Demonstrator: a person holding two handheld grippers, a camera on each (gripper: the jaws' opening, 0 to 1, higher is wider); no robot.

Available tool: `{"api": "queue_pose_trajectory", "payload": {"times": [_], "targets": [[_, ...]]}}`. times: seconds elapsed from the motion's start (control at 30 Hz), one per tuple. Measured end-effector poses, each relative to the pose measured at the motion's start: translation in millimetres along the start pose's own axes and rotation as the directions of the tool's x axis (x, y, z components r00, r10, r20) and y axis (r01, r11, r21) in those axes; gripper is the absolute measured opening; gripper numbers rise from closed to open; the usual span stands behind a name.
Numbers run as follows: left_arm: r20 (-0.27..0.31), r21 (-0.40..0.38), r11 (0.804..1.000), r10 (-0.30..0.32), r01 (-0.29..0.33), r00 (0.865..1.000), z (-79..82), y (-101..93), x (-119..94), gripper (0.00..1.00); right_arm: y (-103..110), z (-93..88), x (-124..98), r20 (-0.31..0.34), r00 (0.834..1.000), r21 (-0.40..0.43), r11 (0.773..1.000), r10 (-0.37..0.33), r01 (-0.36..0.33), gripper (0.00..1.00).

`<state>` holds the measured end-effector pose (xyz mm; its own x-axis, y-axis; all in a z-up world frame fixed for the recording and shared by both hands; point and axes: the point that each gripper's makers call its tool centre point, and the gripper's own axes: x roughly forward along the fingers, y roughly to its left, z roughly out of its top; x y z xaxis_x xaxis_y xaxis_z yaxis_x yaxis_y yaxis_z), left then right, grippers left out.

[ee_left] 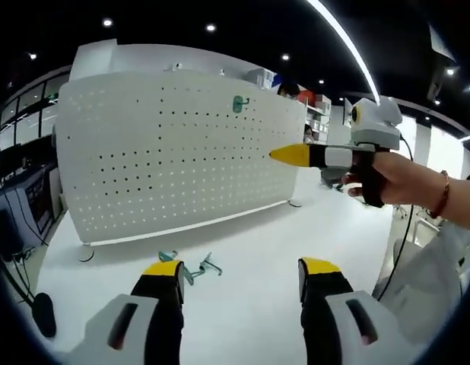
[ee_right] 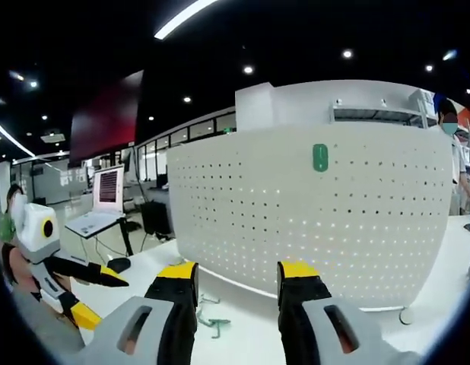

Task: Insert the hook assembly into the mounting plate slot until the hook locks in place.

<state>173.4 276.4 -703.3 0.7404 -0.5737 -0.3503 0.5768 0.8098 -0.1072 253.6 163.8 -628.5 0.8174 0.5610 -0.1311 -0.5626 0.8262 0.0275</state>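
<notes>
White table [ee_left: 242, 304] and a bright open office with ceiling spotlights are lying ahead of me, and a tall white perforated panel [ee_left: 174, 152] is standing upright on feet across the far part of the table; I am taking it for the mounting plate. One green piece [ee_left: 238, 104] is already sitting high on the panel near its top edge, also plain in the right gripper view [ee_right: 320, 157]. Loose teal hooks [ee_left: 191, 266] are lying on the table in front of the panel's base, just beyond my left fingers; I am counting what look like two, though they overlap and I cannot be sure, and they are showing again in the right gripper view [ee_right: 212, 318]. My left gripper [ee_left: 241, 277] is hovering over the table with its fingers wide apart and empty. My right gripper [ee_right: 236, 277] is also standing spread and empty, raised towards the panel; its yellow-tipped fingers [ee_left: 290, 155] are crossing the left gripper view. I am judging this as the very start: nothing is picked up yet. Next I am needing to lower one gripper onto a hook, pinch it, and line its tabs up with a slot.
</notes>
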Motion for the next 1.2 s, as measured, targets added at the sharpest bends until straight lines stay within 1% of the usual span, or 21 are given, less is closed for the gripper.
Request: {"api": "queue_pose_trajectory", "payload": {"times": [0.1, 0.17, 0.23, 0.33, 0.47, 0.57, 0.6, 0.63, 0.67, 0.73, 0.77, 0.8, 0.9, 0.97, 1.03, 1.2], "targets": [[-0.029, 0.015, 1.000, 0.002, -0.002, 1.000, -5.2, 2.1, 6, 0.62, 2, -3.7, -3, 0.004, 1.000, 0.009, 1.000, 0.005, -0.005, 0.42], [-0.029, 0.002, 1.000, 0.002, -0.002, 1.000, -5.9, 4.8, 10, 0.60, 3, -10.6, -4, -0.015, 1.000, 0.006, 1.000, 0.007, -0.007, 0.42], [-0.034, -0.003, 1.000, 0.007, -0.007, 0.999, -7.8, 7.9, 14, 0.59, 3, -14.0, -7, -0.015, 1.000, 0.012, 1.000, 0.008, -0.008, 0.42], [-0.066, 0.003, 1.000, 0.008, -0.008, 0.998, -14.2, 11.0, 21, 0.60, 1, -16.3, -9, -0.008, 1.000, 0.040, 0.999, 0.002, -0.001, 0.42], [-0.075, -0.007, 1.000, 0.011, -0.012, 0.997, -18.0, 15.6, 28, 0.59, 0, -20.6, -13, -0.019, 1.000, 0.044, 0.999, -0.005, 0.006, 0.42], [-0.095, -0.005, 1.000, 0.013, -0.014, 0.995, -23.4, 16.7, 32, 0.58, -1, -23.8, -14, -0.022, 1.000, 0.046, 0.999, -0.005, 0.006, 0.41], [-0.094, -0.007, 1.000, 0.022, -0.023, 0.995, -23.9, 17.9, 32, 0.57, -2, -25.0, -14, -0.025, 1.000, 0.047, 0.999, -0.006, 0.007, 0.41], [-0.070, -0.012, 0.999, 0.040, -0.041, 0.997, -21.6, 20.7, 32, 0.54, -4, -26.6, -15, -0.029, 1.000, 0.055, 0.998, -0.006, 0.008, 0.41], [-0.058, -0.014, 0.999, 0.032, -0.033, 0.998, -21.2, 19.8, 32, 0.55, -5, -27.2, -15, -0.028, 1.000, 0.061, 0.998, -0.007, 0.009, 0.41], [-0.067, -0.026, 0.999, 0.028, -0.030, 0.997, -24.7, 20.4, 34, 0.56, -8, -29.1, -18, -0.030, 0.999, 0.061, 0.998, -0.019, 0.021, 0.41], [-0.097, -0.021, 0.999, 0.037, -0.039, 0.995, -31.2, 22.9, 35, 0.56, -9, -30.6, -20, -0.033, 0.999, 0.067, 0.997, -0.022, 0.025, 0.41], [-0.107, -0.013, 0.999, 0.049, -0.051, 0.993, -33.6, 25.2, 35, 0.55, -9, -31.5, -21, -0.034, 0.999, 0.072, 0.997, -0.023, 0.026, 0.41], [-0.104, -0.044, 0.998, 0.051, -0.055, 0.993, -37.5, 29.0, 37, 0.56, -11, -32.6, -26, -0.032, 0.999, 0.086, 0.995, -0.041, 0.043, 0.40], [-0.116, -0.043, 0.998, 0.050, -0.055, 0.992, -41.0, 30.3, 40, 0.55, -11, -33.5, -29, -0.027, 0.998, 0.090, 0.994, -0.052, 0.054, 0.40], [-0.132, -0.043, 0.997, 0.055, -0.062, 0.990, -45.1, 33.0, 44, 0.53, -13, -38.1, -31, -0.043, 0.997, 0.106, 0.992, -0.062, 0.066, 0.39], [-0.146, -0.068, 0.996, 0.050, -0.061, 0.988, -48.1, 35.6, 49, 0.53, -16, -40.0, -37, -0.039, 0.996, 0.123, 0.989, -0.079, 0.083, 0.39]]}}
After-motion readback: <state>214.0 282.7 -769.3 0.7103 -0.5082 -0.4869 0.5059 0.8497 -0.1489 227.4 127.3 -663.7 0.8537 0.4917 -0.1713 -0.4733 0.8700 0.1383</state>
